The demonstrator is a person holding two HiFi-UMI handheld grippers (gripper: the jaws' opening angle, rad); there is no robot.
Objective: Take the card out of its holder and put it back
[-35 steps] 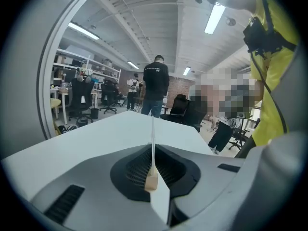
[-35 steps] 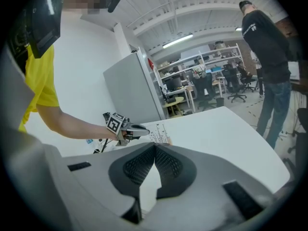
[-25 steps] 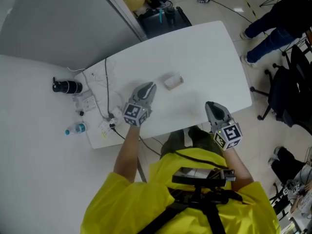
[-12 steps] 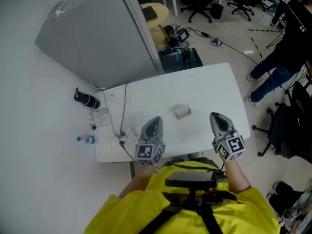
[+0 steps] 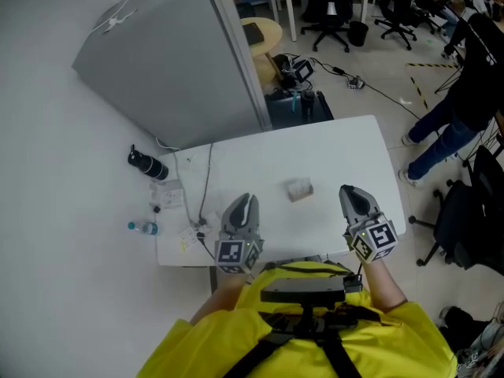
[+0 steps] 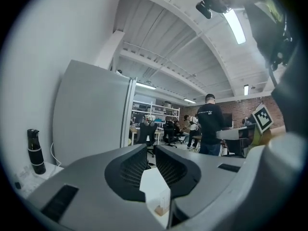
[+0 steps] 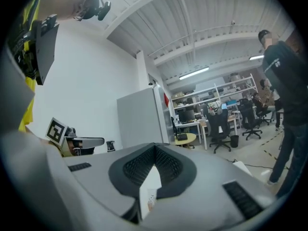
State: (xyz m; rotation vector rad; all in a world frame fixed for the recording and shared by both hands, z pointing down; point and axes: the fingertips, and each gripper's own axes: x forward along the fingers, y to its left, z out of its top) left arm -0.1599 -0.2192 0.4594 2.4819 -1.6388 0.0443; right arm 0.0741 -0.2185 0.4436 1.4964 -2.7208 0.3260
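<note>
A small clear card holder [image 5: 299, 189] with a white card in it stands near the middle of the white table [image 5: 339, 152]. My left gripper [image 5: 246, 198] hovers over the near table edge, to the left of the holder and apart from it. Its jaws are opening, a narrow slit shows between the tips, and nothing is between them [image 6: 150, 150]. My right gripper [image 5: 347, 189] is at the near right, shut and empty [image 7: 155, 147]. Both gripper views show the holder [image 6: 161, 198] [image 7: 149, 196] low down, beyond the jaws.
A black bottle [image 5: 147, 165], a small water bottle [image 5: 144, 227] and a cable [image 5: 206, 187] lie at the table's left end. A grey cabinet [image 5: 173, 69] stands behind the table. A person [image 5: 465, 93] and office chairs [image 5: 465, 211] are at the right.
My left gripper has drawn back from beside the holder to the near table edge. The head view has lifted and now takes in more of the room. The right gripper has hardly moved.
</note>
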